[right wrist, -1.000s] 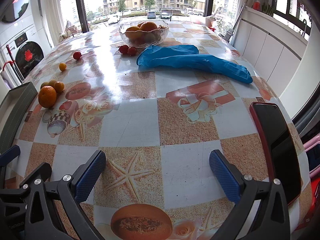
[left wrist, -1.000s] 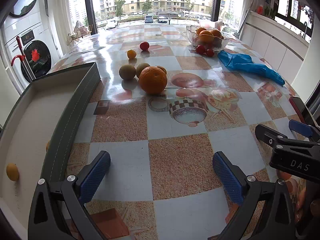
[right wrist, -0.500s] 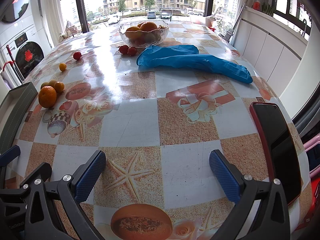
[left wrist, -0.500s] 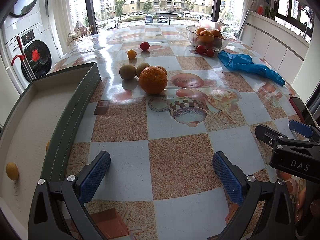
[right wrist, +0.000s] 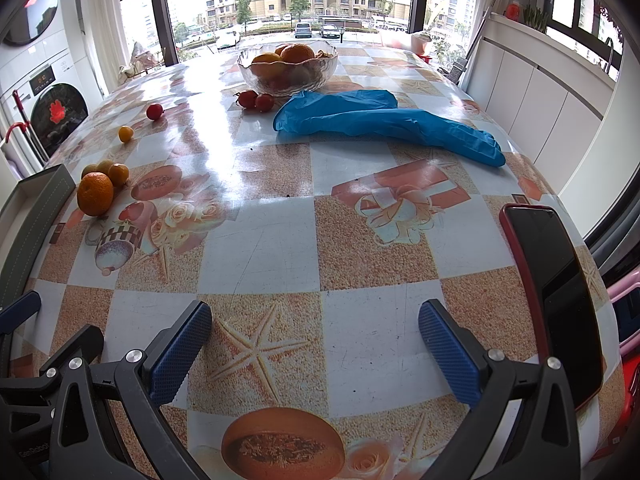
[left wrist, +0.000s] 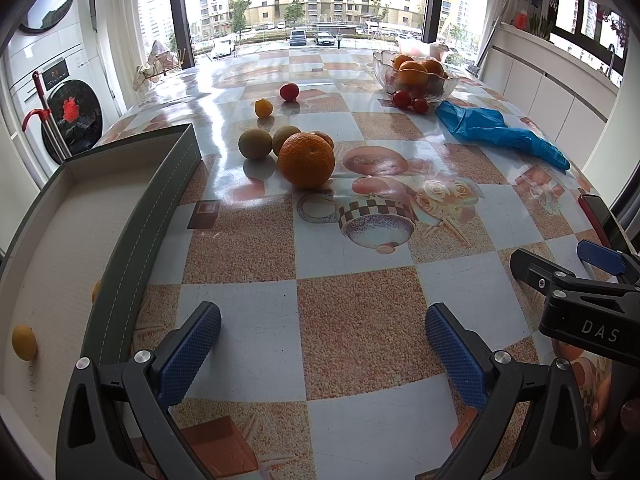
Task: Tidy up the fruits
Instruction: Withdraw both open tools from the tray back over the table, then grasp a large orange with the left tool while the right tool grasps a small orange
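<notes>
- The left gripper [left wrist: 322, 344] hangs low over the near tabletop [left wrist: 360, 320], its blue pads wide apart with nothing between them.
- The right gripper [right wrist: 314, 346] sits the same way, spread wide and empty, over a starfish print on the tabletop.
- In the left wrist view, the right gripper's black frame shows at the near right edge.
- A grey tray [left wrist: 152, 216] with a pale floor lies at the left; a small yellow fruit [left wrist: 23, 342] rests inside it near its near end, and another small fruit peeks from behind the tray's right wall.
- A large orange [left wrist: 306, 159] stands on the tabletop just right of the tray's far corner.
- Two greenish kiwis [left wrist: 255, 143] sit just behind the orange on its left, and a small orange fruit is partly hidden behind it on the right.
- Farther off lie a small yellow tomato [left wrist: 263, 107] and a red tomato [left wrist: 289, 91], apart from each other.
- A glass bowl [right wrist: 288, 68] of oranges stands at the far side of the tabletop, with two red cherry tomatoes [right wrist: 256, 100] just in front of it.
- A blue glove [right wrist: 384, 120] lies stretched to the right of the bowl.
- A phone [right wrist: 556, 288] in a red case lies at the right edge, near the right gripper.
</notes>
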The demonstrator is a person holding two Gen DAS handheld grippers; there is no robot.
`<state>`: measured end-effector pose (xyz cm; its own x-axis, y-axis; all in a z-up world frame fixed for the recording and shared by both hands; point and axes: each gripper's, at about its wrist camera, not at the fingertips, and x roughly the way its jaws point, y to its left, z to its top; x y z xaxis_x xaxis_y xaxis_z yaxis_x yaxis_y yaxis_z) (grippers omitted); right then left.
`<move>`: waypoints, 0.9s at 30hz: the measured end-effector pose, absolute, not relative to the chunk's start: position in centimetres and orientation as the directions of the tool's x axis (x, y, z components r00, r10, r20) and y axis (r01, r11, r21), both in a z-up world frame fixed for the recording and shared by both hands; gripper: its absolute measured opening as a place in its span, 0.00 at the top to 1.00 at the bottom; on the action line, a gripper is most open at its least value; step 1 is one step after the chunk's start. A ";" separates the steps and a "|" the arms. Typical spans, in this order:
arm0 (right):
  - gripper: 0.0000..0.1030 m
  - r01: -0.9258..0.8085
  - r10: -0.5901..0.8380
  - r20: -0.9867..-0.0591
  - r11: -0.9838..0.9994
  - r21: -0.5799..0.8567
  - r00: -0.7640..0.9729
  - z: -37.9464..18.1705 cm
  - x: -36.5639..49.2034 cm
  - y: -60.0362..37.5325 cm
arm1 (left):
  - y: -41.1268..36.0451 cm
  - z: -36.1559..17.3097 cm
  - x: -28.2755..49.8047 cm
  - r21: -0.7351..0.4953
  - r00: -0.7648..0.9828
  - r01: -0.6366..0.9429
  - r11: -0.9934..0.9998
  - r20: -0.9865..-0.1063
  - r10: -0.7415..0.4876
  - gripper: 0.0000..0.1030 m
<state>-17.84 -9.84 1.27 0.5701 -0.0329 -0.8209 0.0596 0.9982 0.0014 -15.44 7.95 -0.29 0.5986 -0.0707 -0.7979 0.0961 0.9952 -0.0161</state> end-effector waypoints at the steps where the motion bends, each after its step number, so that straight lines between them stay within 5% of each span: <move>1: 0.00 0.060 -0.033 -0.821 0.998 0.001 0.570 1.3 -17.8 -9.8 | 8.0 -0.2 -15.4 -0.017 0.595 0.098 0.995 -0.801 -0.072 0.00; 22: 0.00 0.060 -0.034 -0.820 0.998 0.001 0.571 1.3 -18.0 -9.9 | 9.1 2.3 -7.4 0.003 0.604 0.020 1.000 -0.797 -0.010 0.01; 24: 0.00 0.060 -0.034 -0.820 0.998 0.001 0.571 1.3 -18.0 -9.9 | 8.5 2.0 -6.6 0.022 0.592 0.021 1.000 -0.806 0.005 0.26; 27: 0.00 0.060 -0.034 -0.820 0.998 0.000 0.571 1.3 -18.0 -9.9 | 8.5 1.3 -5.3 0.004 0.554 -0.003 1.000 -0.832 0.005 0.34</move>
